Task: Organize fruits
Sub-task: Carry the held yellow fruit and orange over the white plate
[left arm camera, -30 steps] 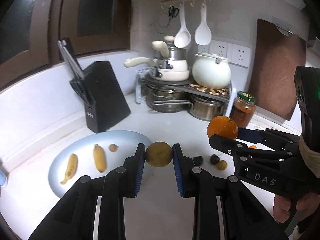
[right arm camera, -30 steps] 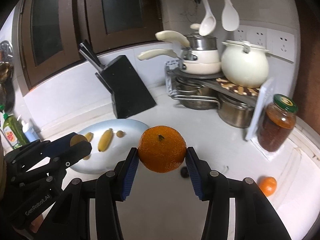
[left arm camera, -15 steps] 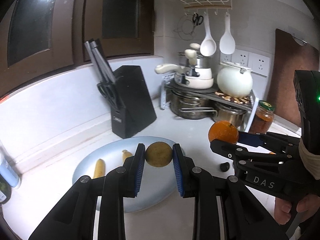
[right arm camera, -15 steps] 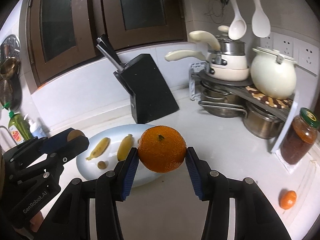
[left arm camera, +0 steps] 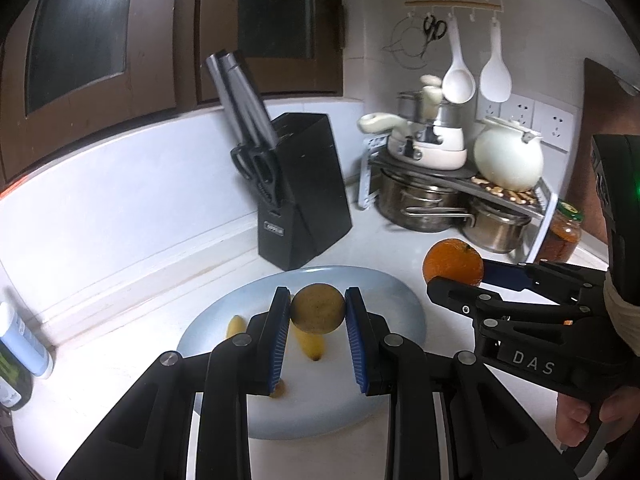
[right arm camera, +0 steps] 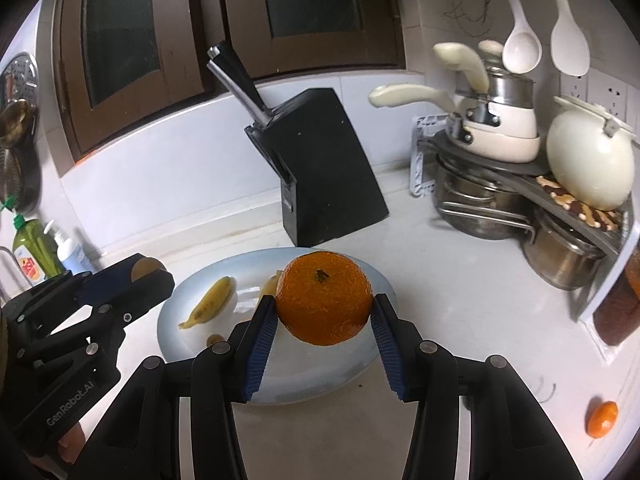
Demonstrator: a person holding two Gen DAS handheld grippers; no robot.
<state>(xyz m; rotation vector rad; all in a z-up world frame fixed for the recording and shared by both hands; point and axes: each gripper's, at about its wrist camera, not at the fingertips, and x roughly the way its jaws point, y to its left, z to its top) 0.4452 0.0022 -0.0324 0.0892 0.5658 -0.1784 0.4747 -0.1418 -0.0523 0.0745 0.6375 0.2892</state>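
My left gripper [left arm camera: 318, 314] is shut on a round brownish-yellow fruit [left arm camera: 317, 309], held above the pale blue plate [left arm camera: 400, 320]. My right gripper [right arm camera: 325, 312] is shut on a large orange [right arm camera: 324, 298], also over the plate [right arm camera: 176, 312]. In the left wrist view the orange [left arm camera: 453, 262] hangs at the plate's right edge. Two small bananas [right arm camera: 210, 302] and a small brown fruit [right arm camera: 215, 339] lie on the plate. A small orange [right arm camera: 602, 419] rests on the counter at the far right.
A black knife block [right arm camera: 326, 168] stands just behind the plate. A rack with steel pots [right arm camera: 476, 204] and a white pot [right arm camera: 590, 164] fills the back right, with a jar [left arm camera: 562, 232] beside it. Bottles [right arm camera: 36, 258] stand at the left by the wall.
Both grippers have moved leftward over the counter with their fruits and now hang above the plate. The plate and knife block appear nearer and more central. Neither grip changed.
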